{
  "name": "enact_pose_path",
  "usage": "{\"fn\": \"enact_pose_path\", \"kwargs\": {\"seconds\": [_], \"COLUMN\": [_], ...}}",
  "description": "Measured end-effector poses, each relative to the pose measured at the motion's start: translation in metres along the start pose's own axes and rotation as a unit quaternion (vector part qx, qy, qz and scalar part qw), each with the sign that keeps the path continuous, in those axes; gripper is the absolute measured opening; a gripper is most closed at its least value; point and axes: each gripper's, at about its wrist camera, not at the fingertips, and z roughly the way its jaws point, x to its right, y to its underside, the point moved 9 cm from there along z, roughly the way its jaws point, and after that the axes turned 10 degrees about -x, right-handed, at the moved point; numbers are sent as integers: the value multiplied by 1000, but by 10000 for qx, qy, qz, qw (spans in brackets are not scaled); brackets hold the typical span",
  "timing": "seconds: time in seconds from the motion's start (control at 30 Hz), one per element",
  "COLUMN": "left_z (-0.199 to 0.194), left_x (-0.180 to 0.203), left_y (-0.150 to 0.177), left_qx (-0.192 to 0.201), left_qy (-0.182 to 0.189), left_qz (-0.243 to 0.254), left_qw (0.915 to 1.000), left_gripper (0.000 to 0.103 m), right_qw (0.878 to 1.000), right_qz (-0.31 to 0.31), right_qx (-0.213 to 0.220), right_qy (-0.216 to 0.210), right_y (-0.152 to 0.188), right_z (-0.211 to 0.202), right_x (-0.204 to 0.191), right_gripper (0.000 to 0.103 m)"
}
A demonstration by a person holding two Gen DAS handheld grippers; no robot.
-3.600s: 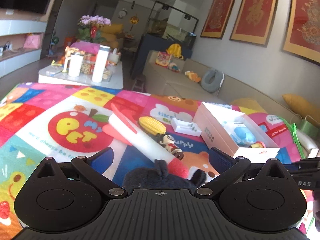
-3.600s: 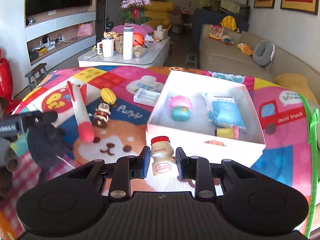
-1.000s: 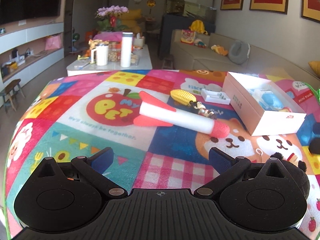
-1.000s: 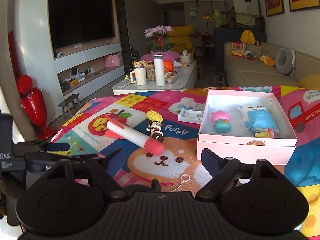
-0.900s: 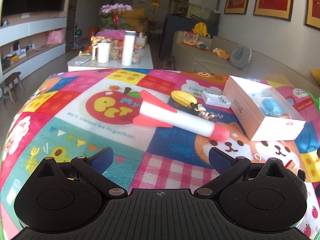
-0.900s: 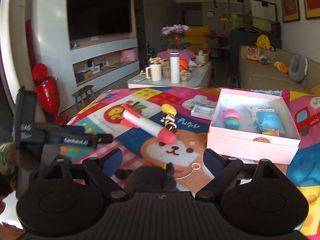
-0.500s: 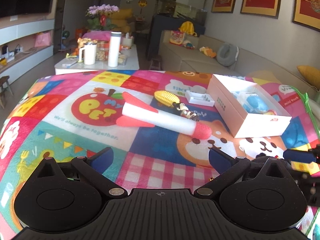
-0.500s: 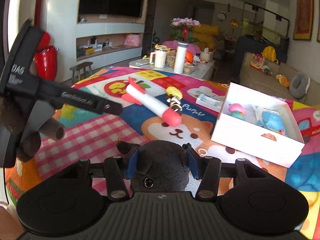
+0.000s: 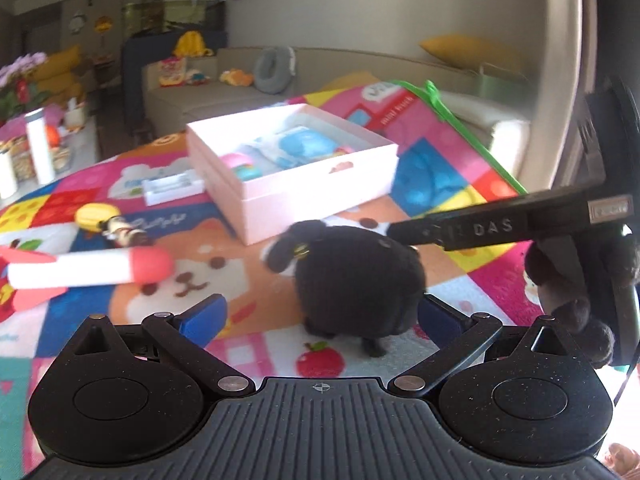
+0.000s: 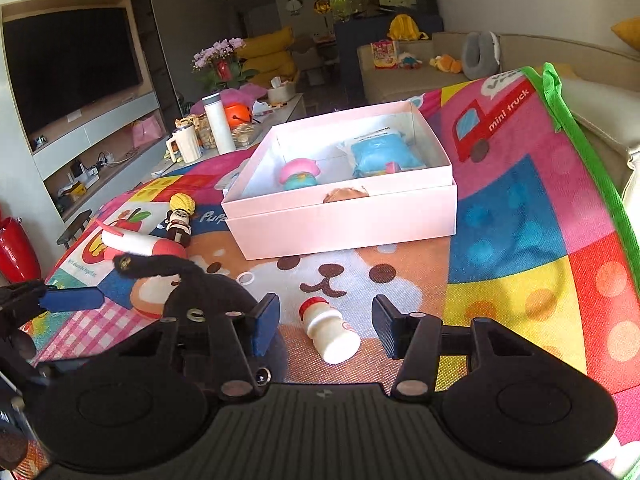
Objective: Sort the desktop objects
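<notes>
A black plush toy (image 9: 356, 276) stands on the colourful mat between the wide-open jaws of my left gripper (image 9: 320, 316), nearer the right finger. It also shows in the right wrist view (image 10: 200, 292), left of my right gripper (image 10: 324, 320). That gripper is open, with a small white yogurt bottle (image 10: 330, 332) lying on its side between its fingers. The open pink box (image 10: 340, 216) behind holds a pink-and-teal toy (image 10: 298, 176) and a blue packet (image 10: 380, 154). The right gripper's finger (image 9: 480, 228) reaches over the plush in the left wrist view.
A red-and-white foam rocket (image 9: 88, 268), a small figurine (image 10: 179, 226), a yellow corn toy (image 10: 182, 203) and a white flat case (image 9: 172, 190) lie left of the box. The mat's green edge (image 10: 588, 168) runs along the right. A low table with cups (image 10: 216, 128) stands beyond.
The right gripper has opened and let go of the black plush, then moved right over the yogurt bottle. The left gripper has swung right so the plush sits between its open fingers.
</notes>
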Motion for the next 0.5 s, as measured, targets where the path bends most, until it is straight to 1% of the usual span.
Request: {"fn": "enact_pose_path", "kwargs": {"seconds": [0.07,0.1,0.13,0.17,0.2,0.23,0.27,0.37,0.4,0.43,0.5], "left_z": [19,27,34,40,45,48,49,47,45,43,40], "left_x": [14,18,20,20,21,22,23,21,19,18,14], "left_y": [-4,-6,-7,-8,-9,-10,-11,-13,-14,-14,-13], "left_qx": [-84,-123,-152,-178,-187,-174,-127,-2,36,52,53], "left_qy": [-74,-118,-119,-77,-23,14,3,-199,-258,-236,-283], "left_qz": [392,487,510,472,415,369,328,228,202,192,126], "left_qw": [9992,9987,9985,9987,9990,9992,9994,9995,9995,9995,9995], "left_gripper": [103,103,103,103,103,103,103,102,97,92,92], "right_qw": [9999,9997,9992,9986,9977,9968,9963,9958,9959,9961,9968], "right_qz": [64,117,174,221,254,269,277,311,298,274,243], "right_qx": [108,201,311,432,548,639,683,652,628,592,504], "right_qy": [67,109,160,228,308,388,449,558,585,597,569], "right_y": [-2,-3,-5,-7,-8,-9,-8,-5,-3,-1,2], "right_z": [-4,-9,-15,-21,-28,-33,-37,-40,-39,-37,-30], "right_x": [4,9,13,18,23,28,32,42,43,43,39], "right_gripper": [52,56,63,68,77,79,81,81,81,81,81]}}
